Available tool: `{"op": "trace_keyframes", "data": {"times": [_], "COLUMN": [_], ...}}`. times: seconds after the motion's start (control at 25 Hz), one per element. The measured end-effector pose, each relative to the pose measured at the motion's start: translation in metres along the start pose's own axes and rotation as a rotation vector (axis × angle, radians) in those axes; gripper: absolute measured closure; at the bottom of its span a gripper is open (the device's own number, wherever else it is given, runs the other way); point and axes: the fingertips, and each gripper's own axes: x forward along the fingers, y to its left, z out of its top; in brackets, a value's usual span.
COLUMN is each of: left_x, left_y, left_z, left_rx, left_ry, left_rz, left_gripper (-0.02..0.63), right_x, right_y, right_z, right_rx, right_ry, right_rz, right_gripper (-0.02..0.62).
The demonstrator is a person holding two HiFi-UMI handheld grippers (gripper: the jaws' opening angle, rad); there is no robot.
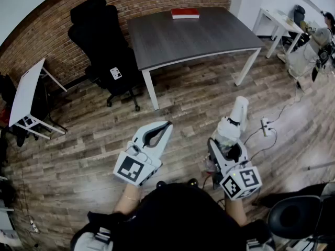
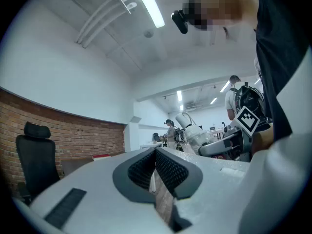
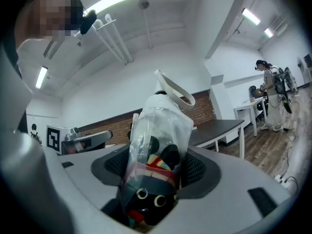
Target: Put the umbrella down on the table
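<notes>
Right tongs (image 1: 228, 143) gripping bagged umbrella (image 3: 158, 145), its base hidden, left tongs (image 1: 167, 125) closed, empty

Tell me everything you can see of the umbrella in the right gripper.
The umbrella is a folded compact one: dark fabric with coloured stripes and cartoon eyes, wrapped in a clear plastic sleeve. Its white end, with a loop strap, sticks out past the jaws. The right gripper clamps it between both pads and holds it in the air, pointing forward, well short of the dark table. Nothing else touches it.
</notes>
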Motion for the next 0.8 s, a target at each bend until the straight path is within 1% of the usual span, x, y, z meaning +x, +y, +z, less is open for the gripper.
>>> {"op": "trace_keyframes", "data": {"times": [0.12, 0.36, 0.8], "left_x": [0.001, 0.004, 0.019], "left_y": [-0.002, -0.007, -0.034], "left_z": [-0.001, -0.003, -0.007], "left_rx": [-0.009, -0.014, -0.005], "left_ry": [0.009, 0.022, 0.047], "left_rz": [0.0, 0.02, 0.025], "left_gripper": [0.604, 0.604, 0.604], "right_x": [0.0, -0.006, -0.026], "right_y": [-0.002, -0.01, -0.041], "right_z": [0.0, -0.002, -0.005], "right_rx": [0.002, -0.027, 0.012], "right_ry": [0.001, 0.017, 0.017], "right_rz": [-0.001, 0.002, -0.005], "right_gripper": [0.311, 0.311, 0.311]}}
